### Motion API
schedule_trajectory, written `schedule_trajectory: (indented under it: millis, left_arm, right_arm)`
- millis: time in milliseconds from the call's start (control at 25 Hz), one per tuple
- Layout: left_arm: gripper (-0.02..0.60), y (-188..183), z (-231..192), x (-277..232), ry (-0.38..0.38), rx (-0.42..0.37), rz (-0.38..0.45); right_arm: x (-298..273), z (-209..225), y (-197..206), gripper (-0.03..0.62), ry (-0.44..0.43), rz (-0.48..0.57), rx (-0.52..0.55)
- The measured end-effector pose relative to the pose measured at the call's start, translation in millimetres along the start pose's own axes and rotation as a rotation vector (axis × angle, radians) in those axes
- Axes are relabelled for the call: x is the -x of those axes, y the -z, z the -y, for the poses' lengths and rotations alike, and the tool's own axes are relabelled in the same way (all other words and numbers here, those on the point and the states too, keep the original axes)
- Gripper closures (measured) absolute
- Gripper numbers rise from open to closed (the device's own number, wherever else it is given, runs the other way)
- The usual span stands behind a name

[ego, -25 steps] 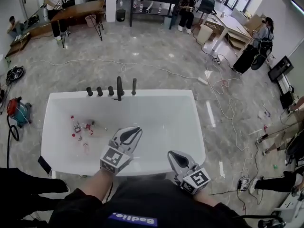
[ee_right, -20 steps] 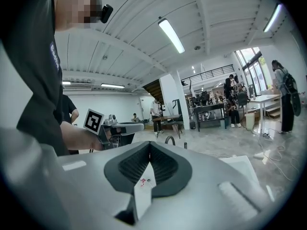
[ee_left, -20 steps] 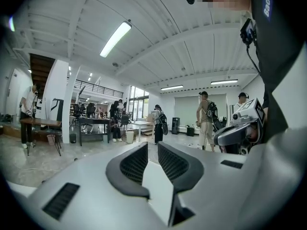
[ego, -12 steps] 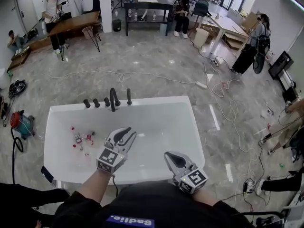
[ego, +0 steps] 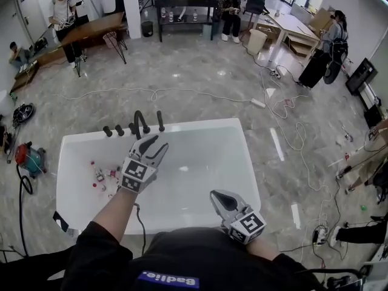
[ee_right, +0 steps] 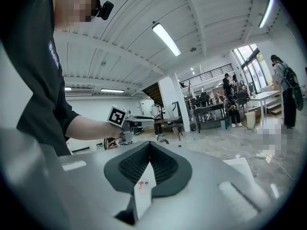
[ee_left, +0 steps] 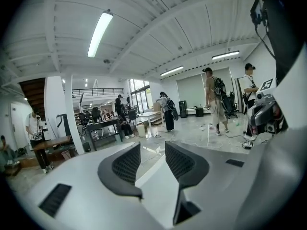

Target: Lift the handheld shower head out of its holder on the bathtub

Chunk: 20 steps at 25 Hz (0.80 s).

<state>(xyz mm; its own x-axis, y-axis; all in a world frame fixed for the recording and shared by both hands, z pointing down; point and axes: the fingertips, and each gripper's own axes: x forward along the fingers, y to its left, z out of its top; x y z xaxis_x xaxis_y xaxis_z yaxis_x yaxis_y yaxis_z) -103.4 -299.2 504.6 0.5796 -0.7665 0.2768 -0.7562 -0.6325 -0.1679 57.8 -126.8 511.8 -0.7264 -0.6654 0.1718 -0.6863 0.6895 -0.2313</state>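
Note:
The white bathtub (ego: pixel 248 162) fills the middle of the head view. On its far rim stand black fittings: two knobs, a curved spout (ego: pixel 140 122) and a slim upright stick (ego: pixel 160 120) that looks like the handheld shower head in its holder. My left gripper (ego: pixel 153 140) reaches over the tub and sits just short of these fittings. Its jaws are opening with nothing between them (ee_left: pixel 152 159). My right gripper (ego: pixel 217 194) hangs over the tub's near rim, shut and empty (ee_right: pixel 149 150).
Several small red and white items (ego: pixel 100 174) lie in the tub's left end. A dark flat object (ego: pixel 60 222) rests on the near left corner of the rim. A red vacuum (ego: pixel 28 157) and loose cables (ego: pixel 182 93) lie on the floor around the tub.
My left gripper has moved away from me toward the black fittings on the far rim, and its jaws have gone from shut to parted. The right gripper has shifted slightly.

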Motion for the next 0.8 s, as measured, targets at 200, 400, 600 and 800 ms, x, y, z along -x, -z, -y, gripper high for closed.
schedule_trajectory:
  millis: [200, 400, 600, 800]
  left_arm:
    - [0.397, 13, -30, -42, -0.043, 0.002, -0.048]
    - [0.374, 35, -52, -88, -0.081, 0.057, -0.087]
    - [0.360, 51, -88, -123, -0.172, 0.121, -0.092]
    - [0.359, 78, -117, -154, -0.209, 0.167, -0.095]
  right_arm:
    - [7, 15, 3, 0.592, 0.019, -0.003, -0.024]
    - [16, 37, 12, 0.592, 0.074, -0.008, -0.066]
    - [16, 47, 29, 0.591, 0.071, -0.021, -0.074]
    - [18, 52, 38, 0.592, 0.078, -0.054, -0.096]
